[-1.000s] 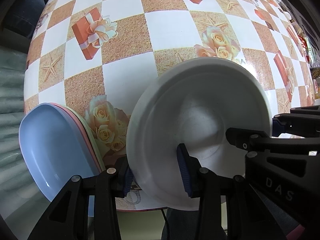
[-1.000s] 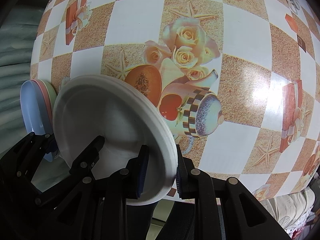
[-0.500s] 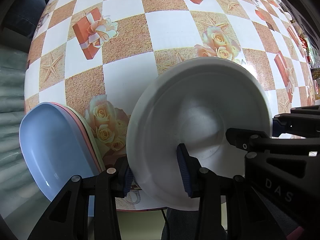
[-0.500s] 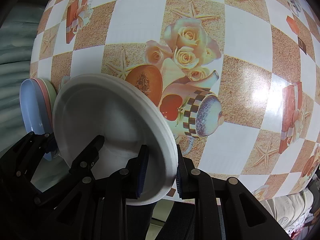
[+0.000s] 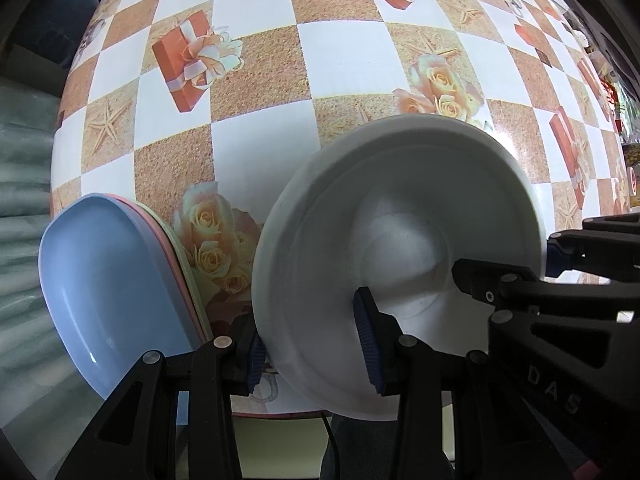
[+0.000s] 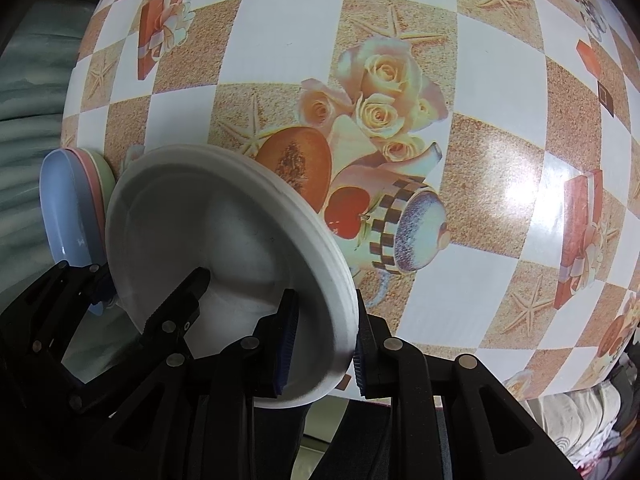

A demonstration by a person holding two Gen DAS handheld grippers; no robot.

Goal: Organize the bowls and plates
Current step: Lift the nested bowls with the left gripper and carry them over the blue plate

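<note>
Now both grippers hold one round white bowl (image 5: pixel 404 248) over the table (image 5: pixel 344 52).
The left gripper (image 5: pixel 312 354) has its jaws narrow on the bowl's near-left rim, and the right gripper (image 6: pixel 320 346) pinches the other side, one pad inside and one outside. Two holds likely keep the wide bowl from tipping. Just to the left, apart from the bowl, sits a stack of flat plates, blue on pink on pale green (image 5: pixel 116 300), near the table edge. Nothing stands between them. The checkered tablecloth with roses and gift boxes (image 6: pixel 496 88) is bare farther away.
</note>
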